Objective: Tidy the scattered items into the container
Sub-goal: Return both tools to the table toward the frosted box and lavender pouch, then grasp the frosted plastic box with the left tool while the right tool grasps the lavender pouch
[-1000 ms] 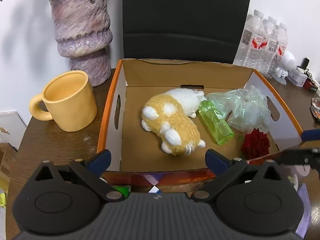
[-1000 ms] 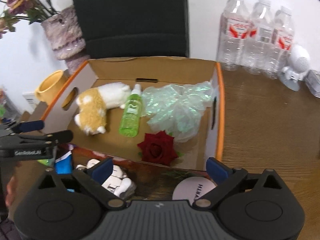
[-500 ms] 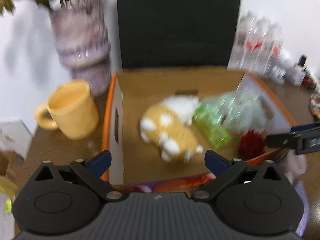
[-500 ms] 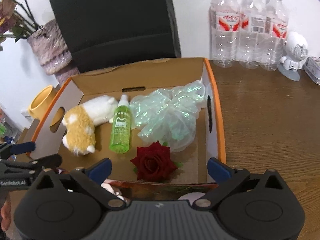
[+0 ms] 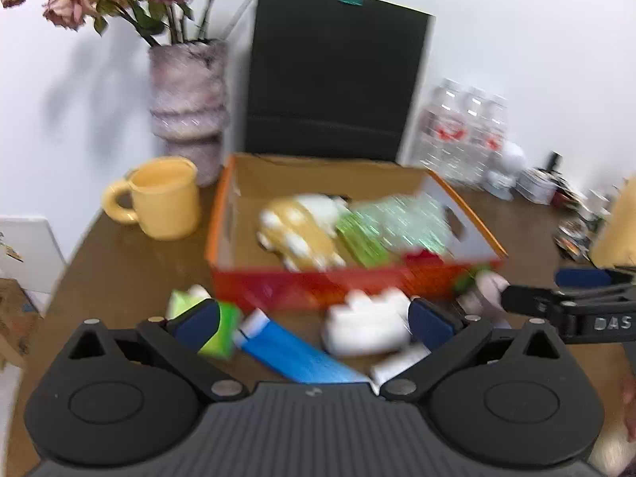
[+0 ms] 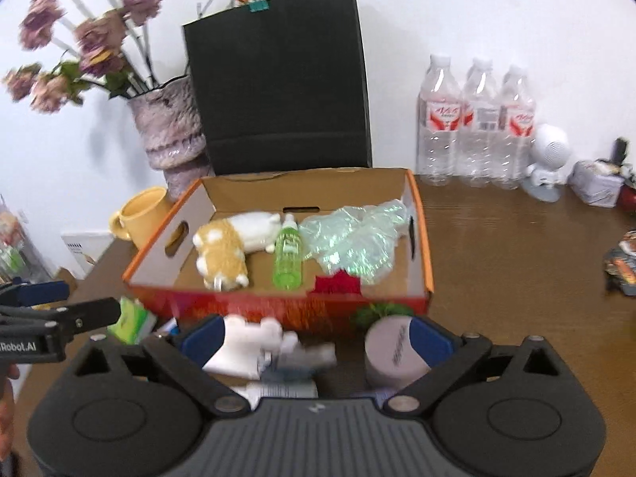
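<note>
White toy (image 6: 254, 342) between wide right claw (image 6: 314, 338) fingers

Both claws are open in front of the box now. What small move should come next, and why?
Probably lower the right claw onto the white toy and close on it. The toy lies on the table outside the cardboard box, right between this claw's open fingers, while the plush dog and green bottle are already inside.

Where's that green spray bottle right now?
In the right wrist view, the green spray bottle lies inside the cardboard box, near its middle, between the plush toy on its left and the crumpled plastic bag on its right.
</note>
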Tool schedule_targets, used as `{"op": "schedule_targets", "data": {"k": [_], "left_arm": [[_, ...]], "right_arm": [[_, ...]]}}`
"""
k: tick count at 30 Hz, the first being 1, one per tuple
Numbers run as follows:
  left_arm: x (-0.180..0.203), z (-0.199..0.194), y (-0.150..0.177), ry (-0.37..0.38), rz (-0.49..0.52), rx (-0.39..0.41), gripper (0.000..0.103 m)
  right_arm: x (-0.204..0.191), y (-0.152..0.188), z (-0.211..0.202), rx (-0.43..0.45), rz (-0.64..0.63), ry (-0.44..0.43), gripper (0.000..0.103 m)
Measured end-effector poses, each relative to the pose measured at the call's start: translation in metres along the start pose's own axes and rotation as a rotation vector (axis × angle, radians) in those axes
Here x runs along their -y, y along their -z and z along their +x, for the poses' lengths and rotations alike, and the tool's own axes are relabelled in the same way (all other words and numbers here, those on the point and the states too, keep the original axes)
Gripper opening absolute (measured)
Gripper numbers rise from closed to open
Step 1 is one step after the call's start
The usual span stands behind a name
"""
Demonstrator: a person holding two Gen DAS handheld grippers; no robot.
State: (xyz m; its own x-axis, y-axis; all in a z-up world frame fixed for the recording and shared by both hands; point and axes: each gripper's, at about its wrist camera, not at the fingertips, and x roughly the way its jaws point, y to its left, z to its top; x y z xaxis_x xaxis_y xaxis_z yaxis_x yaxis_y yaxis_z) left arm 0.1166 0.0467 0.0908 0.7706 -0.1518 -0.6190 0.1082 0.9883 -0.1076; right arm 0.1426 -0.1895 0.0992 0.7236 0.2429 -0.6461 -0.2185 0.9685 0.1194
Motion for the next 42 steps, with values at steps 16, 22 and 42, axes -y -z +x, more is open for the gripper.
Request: {"op": "schedule_targets", "data": {"k": [16, 22, 42], "left_arm": [[0.061, 0.026, 0.109, 0.014, 0.133, -0.079, 0.078], [0.039, -0.006, 0.135, 0.002, 0.135, -0.050, 0.067], [0.024, -0.022, 0.154, -0.066, 0.039, 0.027, 0.078]], "right_arm": [[0.021, 0.118, 0.006, 0.015, -0.002, -0.022, 0.061], [-0.020, 0.148, -0.023, -0.103, -0.111, -0.069, 0.014], [-0.050, 0.170, -0.045, -0.148, -0.173, -0.339, 0.013]]}}
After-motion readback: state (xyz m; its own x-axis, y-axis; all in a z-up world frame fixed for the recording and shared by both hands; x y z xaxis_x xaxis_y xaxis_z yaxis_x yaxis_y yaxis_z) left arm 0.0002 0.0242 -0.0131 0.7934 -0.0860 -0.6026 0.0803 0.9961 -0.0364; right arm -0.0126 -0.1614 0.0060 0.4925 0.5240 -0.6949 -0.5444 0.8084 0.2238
